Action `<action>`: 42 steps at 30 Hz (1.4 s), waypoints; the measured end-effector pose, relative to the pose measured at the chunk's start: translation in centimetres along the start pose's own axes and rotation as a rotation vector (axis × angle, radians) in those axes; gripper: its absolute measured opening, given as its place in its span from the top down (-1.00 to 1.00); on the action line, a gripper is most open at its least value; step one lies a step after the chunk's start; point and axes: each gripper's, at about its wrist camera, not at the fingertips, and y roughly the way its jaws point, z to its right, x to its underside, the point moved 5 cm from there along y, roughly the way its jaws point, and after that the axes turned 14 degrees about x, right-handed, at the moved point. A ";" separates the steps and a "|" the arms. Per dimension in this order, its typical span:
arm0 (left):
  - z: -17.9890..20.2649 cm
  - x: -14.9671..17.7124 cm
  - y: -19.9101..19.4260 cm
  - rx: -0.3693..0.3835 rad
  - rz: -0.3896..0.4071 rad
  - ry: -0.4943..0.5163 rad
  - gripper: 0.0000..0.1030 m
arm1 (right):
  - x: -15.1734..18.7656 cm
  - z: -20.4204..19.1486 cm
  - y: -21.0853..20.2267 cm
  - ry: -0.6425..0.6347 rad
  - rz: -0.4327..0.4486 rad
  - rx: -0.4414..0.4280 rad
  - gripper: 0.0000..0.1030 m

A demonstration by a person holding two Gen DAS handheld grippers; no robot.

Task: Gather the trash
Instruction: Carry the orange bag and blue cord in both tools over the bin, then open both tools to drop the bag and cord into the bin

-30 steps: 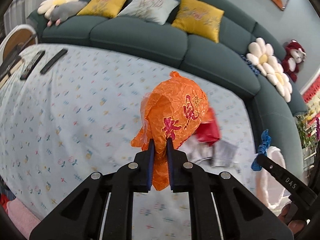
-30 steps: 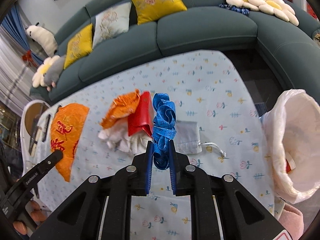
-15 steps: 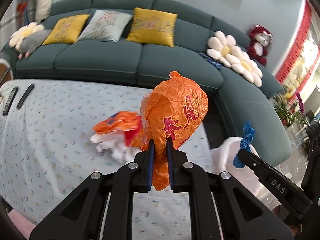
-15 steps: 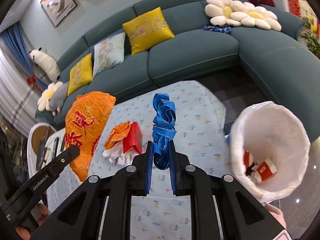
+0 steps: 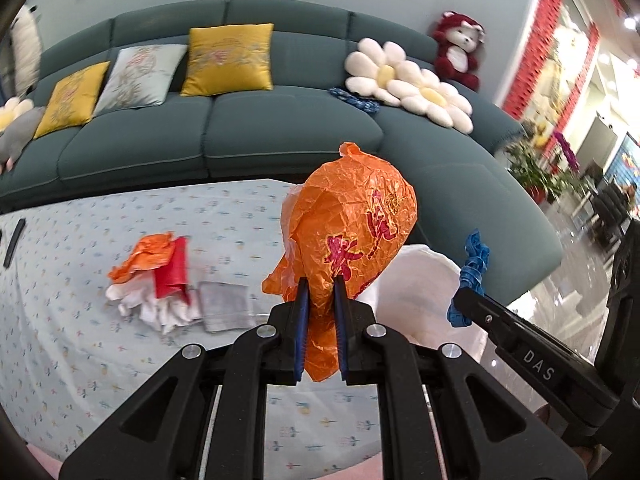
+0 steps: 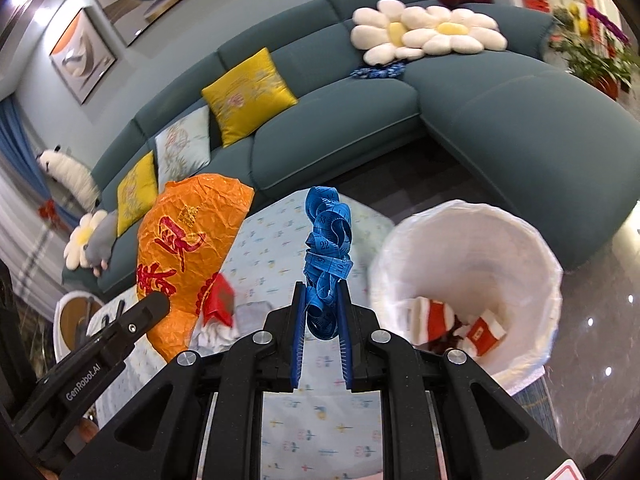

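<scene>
A floral tablecloth (image 5: 80,360) lies before a teal sofa (image 5: 280,136). The left gripper (image 5: 320,320) clamps a crumpled orange bag (image 5: 352,224) rising beyond its fingertips. The right gripper (image 6: 322,312) pinches a bunched blue tape measure (image 6: 328,248), the white-lined bin (image 6: 472,240) just right of its fingers.

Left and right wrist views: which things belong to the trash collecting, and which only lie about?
Job: orange bag in left gripper; blue tape measure in right gripper; white-lined bin; trash pile on table.

Lying about: sofa cushions, flower pillows, red plush toy.
</scene>
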 end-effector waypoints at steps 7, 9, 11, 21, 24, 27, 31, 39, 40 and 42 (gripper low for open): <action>3.9 0.4 2.4 0.034 -0.043 0.056 0.77 | -0.1 3.9 -0.1 0.051 0.004 0.027 0.72; 5.0 0.5 3.2 0.046 -0.058 0.071 0.77 | 0.0 4.7 0.0 0.062 0.003 0.033 0.72; 5.9 0.6 3.9 0.056 -0.070 0.085 0.77 | -0.2 5.6 0.2 0.074 0.001 0.040 0.72; 8.9 1.3 6.7 0.087 -0.121 0.116 0.75 | -0.4 9.0 1.0 0.118 -0.007 0.064 0.72; 9.3 1.4 7.3 0.106 -0.131 0.104 0.53 | -0.5 9.4 1.1 0.125 -0.005 0.070 0.62; 9.2 1.2 7.5 0.085 -0.120 0.095 0.01 | -0.6 9.7 1.2 0.139 0.001 0.083 0.53; 8.9 1.4 7.7 0.073 -0.123 0.087 -0.01 | -0.6 10.1 1.2 0.152 0.005 0.094 0.37; 7.8 1.5 7.0 0.054 -0.116 0.061 -0.04 | -0.4 9.6 1.0 0.130 0.006 0.092 0.35; 7.6 1.5 6.9 0.053 -0.114 0.056 -0.05 | -0.4 9.3 0.9 0.126 0.006 0.091 0.35; 7.2 1.5 6.6 0.047 -0.109 0.049 -0.05 | -0.3 8.8 0.8 0.118 0.006 0.089 0.35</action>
